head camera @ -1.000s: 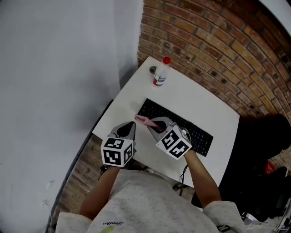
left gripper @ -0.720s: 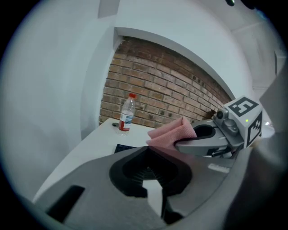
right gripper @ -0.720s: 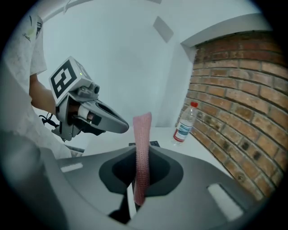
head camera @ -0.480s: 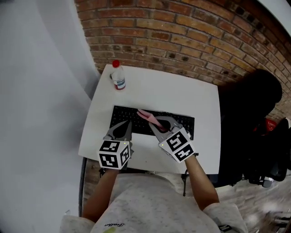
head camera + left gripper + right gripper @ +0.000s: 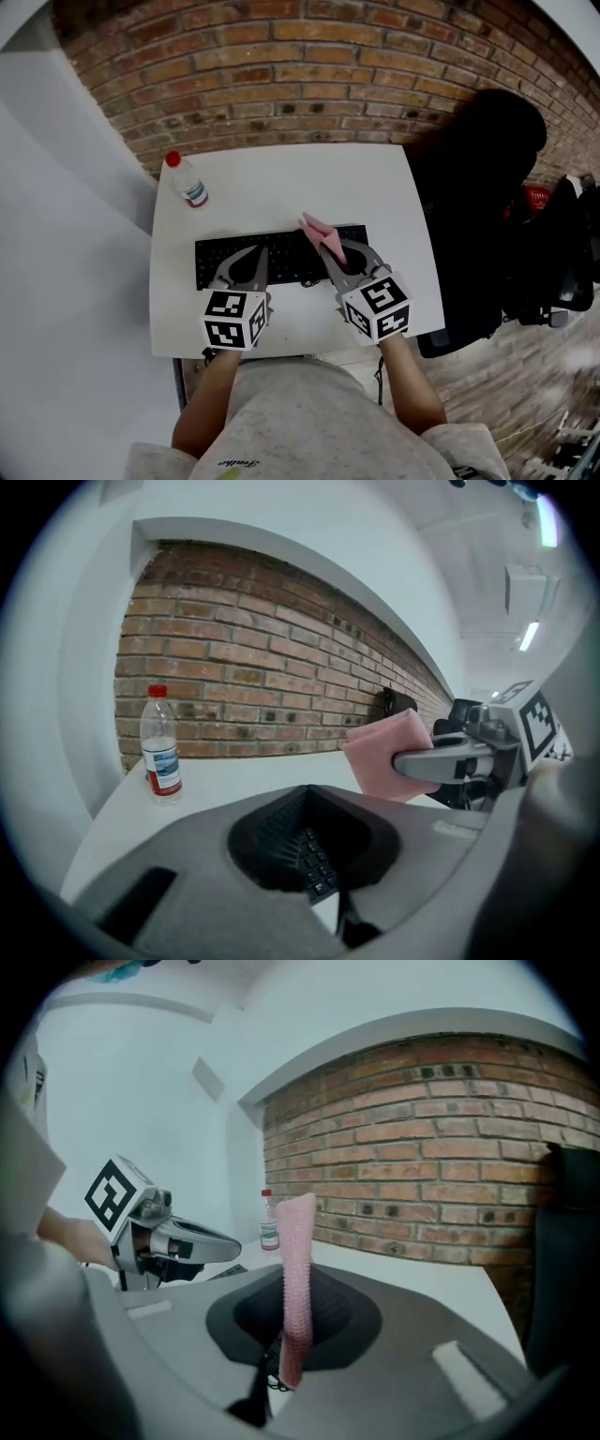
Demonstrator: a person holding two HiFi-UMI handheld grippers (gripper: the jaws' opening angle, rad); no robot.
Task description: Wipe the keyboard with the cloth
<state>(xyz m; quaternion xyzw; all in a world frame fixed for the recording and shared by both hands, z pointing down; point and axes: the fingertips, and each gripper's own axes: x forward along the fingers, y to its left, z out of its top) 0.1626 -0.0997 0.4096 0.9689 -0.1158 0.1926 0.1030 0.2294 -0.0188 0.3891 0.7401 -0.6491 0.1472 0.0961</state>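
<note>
Right gripper (image 5: 332, 247): fingers pinch cloth (image 5: 296, 1279); likely soft, light, floppy, so grip near edge. Left gripper (image 5: 256, 257): fingers together, empty.

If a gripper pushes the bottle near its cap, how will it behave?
The bottle stands upright, tall and narrow, so it would probably tip rather than slide. It stands near the table corner, so it might then roll off.
</note>
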